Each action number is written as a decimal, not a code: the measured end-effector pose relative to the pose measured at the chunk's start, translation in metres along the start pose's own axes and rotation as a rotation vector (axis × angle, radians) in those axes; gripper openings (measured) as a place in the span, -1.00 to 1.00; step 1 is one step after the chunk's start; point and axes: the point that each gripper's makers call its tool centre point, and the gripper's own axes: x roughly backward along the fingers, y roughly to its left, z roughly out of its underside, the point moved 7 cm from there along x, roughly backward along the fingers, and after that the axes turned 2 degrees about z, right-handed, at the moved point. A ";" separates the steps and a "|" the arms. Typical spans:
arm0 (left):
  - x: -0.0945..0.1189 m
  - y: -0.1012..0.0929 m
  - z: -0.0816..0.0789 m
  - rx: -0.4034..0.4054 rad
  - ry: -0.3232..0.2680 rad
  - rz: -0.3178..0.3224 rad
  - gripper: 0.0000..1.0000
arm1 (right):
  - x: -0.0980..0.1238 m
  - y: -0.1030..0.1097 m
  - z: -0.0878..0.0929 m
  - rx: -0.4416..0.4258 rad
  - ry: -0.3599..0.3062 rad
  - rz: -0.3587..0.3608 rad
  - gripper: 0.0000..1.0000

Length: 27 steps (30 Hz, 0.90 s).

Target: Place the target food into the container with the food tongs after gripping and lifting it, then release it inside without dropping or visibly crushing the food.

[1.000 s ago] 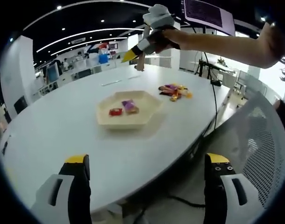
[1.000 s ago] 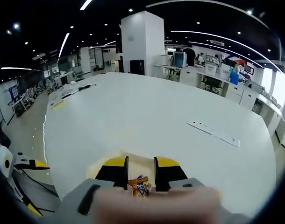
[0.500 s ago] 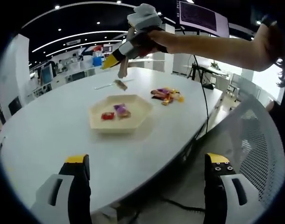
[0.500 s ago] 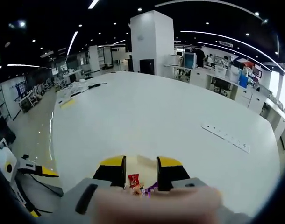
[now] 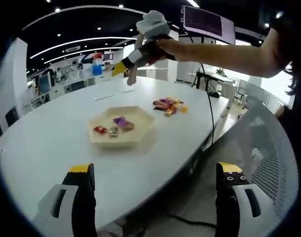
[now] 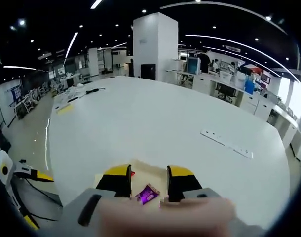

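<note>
A third wrapped candy [image 5: 113, 131] now lies in tray [image 5: 140, 129].

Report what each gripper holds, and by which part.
Right gripper grips the food tongs by their upper end, tips hanging empty; left gripper holds nothing.

Tray mid-table, loose snacks to its 2 o'clock.

In the left gripper view the tray [image 5: 122, 131] sits on the table [image 5: 52, 143] holding three wrapped snacks [image 5: 114, 126]. A snack pile [image 5: 168, 105] lies at its 2 o'clock, apart. The right gripper [image 5: 122, 68] hangs above, at 12 o'clock. A mesh chair [image 5: 269, 163] stands at 4 o'clock, off the table.
</note>
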 end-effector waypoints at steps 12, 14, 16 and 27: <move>-0.003 -0.005 0.003 -0.013 0.026 0.040 0.99 | 0.033 -0.045 0.063 -0.102 0.056 0.105 -0.45; -0.003 -0.005 0.004 -0.012 0.033 0.039 0.99 | 0.035 -0.047 0.071 -0.112 0.071 0.112 -0.45; -0.002 -0.004 0.004 -0.015 0.031 0.035 0.99 | 0.038 -0.050 0.080 -0.128 0.083 0.116 -0.45; -0.003 -0.005 0.004 -0.025 0.040 0.048 0.99 | 0.038 -0.055 0.118 -0.181 0.136 0.139 -0.45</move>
